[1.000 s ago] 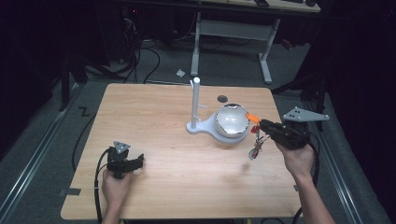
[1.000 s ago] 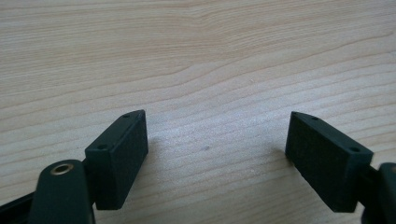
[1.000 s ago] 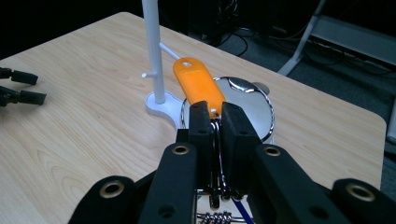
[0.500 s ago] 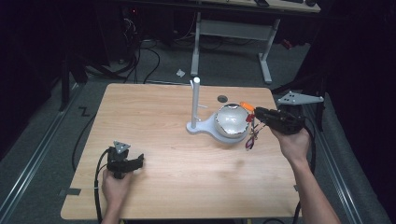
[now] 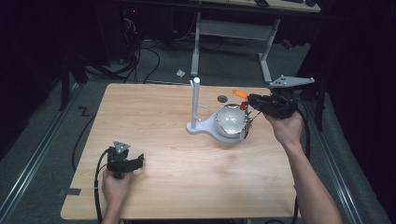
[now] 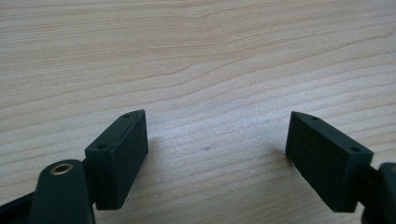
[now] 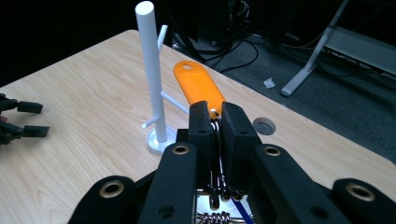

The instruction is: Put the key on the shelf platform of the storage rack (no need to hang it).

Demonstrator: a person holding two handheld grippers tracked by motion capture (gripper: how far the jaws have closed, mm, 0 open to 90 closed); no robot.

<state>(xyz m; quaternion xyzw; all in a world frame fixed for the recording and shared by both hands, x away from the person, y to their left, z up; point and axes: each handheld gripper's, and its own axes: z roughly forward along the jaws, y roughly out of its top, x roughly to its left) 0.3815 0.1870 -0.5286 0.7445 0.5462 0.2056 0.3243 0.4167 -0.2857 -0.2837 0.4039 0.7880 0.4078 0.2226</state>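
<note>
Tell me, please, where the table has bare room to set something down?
Bare: the table's far-left stretch beyond the left claw, and the near middle before the white stand. Crowded: the far right, where bowl and right claw with keys gather.

I lifted my right tongs (image 5: 247, 99) and the orange key tag (image 5: 240, 94) up over the bowl (image 5: 229, 121).

Pale wood-grain table (image 5: 163, 121) – white stand (image 5: 195, 100), silvery bowl (image 5: 229, 122). Orange tag (image 7: 198, 86) on metal ring – black grippers (image 7: 218, 122) (image 6: 215, 154), grey plates.
</note>
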